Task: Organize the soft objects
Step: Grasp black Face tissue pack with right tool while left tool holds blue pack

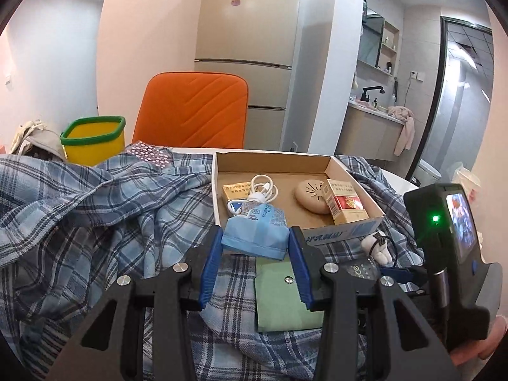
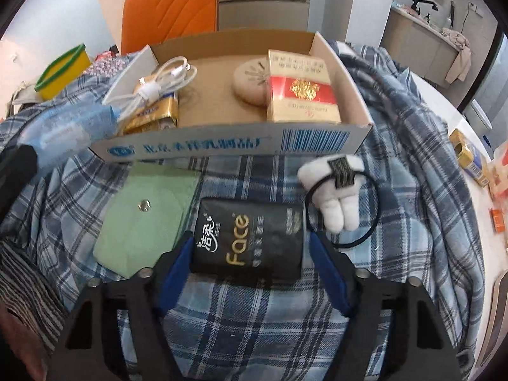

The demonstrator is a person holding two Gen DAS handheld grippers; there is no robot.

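Observation:
My left gripper (image 1: 255, 238) is shut on a blue face mask pack (image 1: 255, 233), held above the near left corner of the cardboard box (image 1: 219, 184). The pack also shows at the left of the right wrist view (image 2: 70, 130). My right gripper (image 2: 249, 247) stands around a black "Face" tissue pack (image 2: 249, 235) lying on the plaid shirt (image 2: 412, 158); its blue pads sit at the pack's two sides. A green pouch (image 2: 143, 212) lies left of the tissue pack. A white plush hair tie (image 2: 339, 190) lies to its right.
The box (image 2: 222, 146) holds a white cable (image 2: 165, 79), a gold pack (image 2: 155, 111), a round beige disc (image 2: 247, 85) and a red-gold carton (image 2: 298, 92). A yellow bin (image 1: 93, 141) and an orange chair (image 1: 193, 108) stand behind. Small boxes (image 2: 470, 158) lie at the right.

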